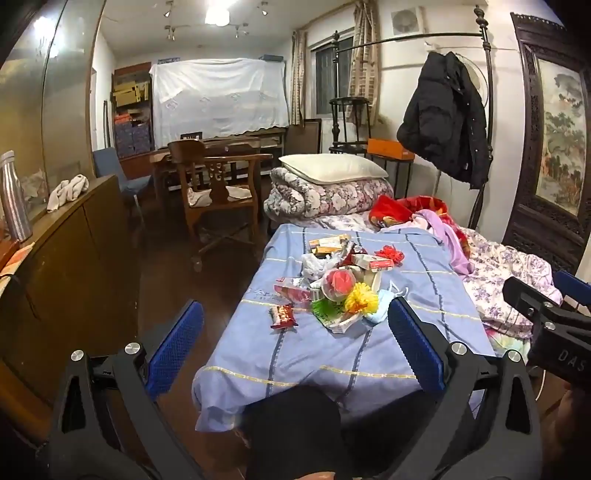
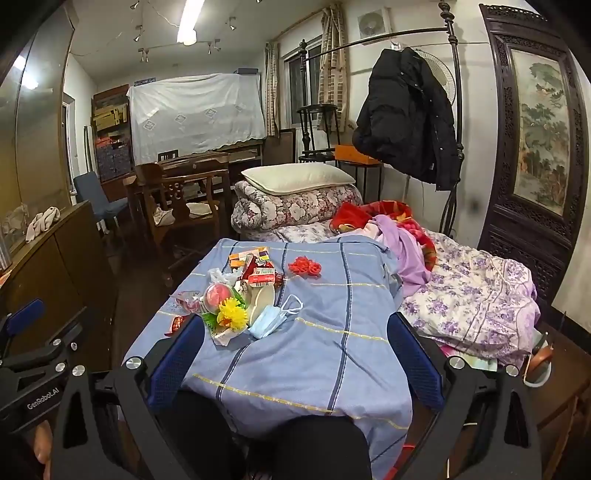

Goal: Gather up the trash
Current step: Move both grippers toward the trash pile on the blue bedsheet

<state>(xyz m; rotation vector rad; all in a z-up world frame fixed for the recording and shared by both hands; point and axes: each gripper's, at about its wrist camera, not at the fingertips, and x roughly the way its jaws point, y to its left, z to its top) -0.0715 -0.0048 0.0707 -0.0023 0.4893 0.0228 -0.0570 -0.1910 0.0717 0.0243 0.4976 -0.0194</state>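
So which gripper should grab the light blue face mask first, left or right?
Right, probably. The face mask lies at the pile's right edge, ahead of the open, empty right gripper. The left gripper, also open and empty, sits nearer the red snack wrapper.

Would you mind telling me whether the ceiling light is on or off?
On: the ceiling light glows bright white and glares off the ceiling.

The left gripper (image 1: 295,350) is held with its jaws spread wide, nothing between the blue pads (image 1: 175,347), and it tilts downward. The right gripper (image 2: 295,354) is posed the same way, jaws wide, empty, angled down, just beside the left one. The person's dark-clad knees (image 2: 325,443) show low between the fingers.
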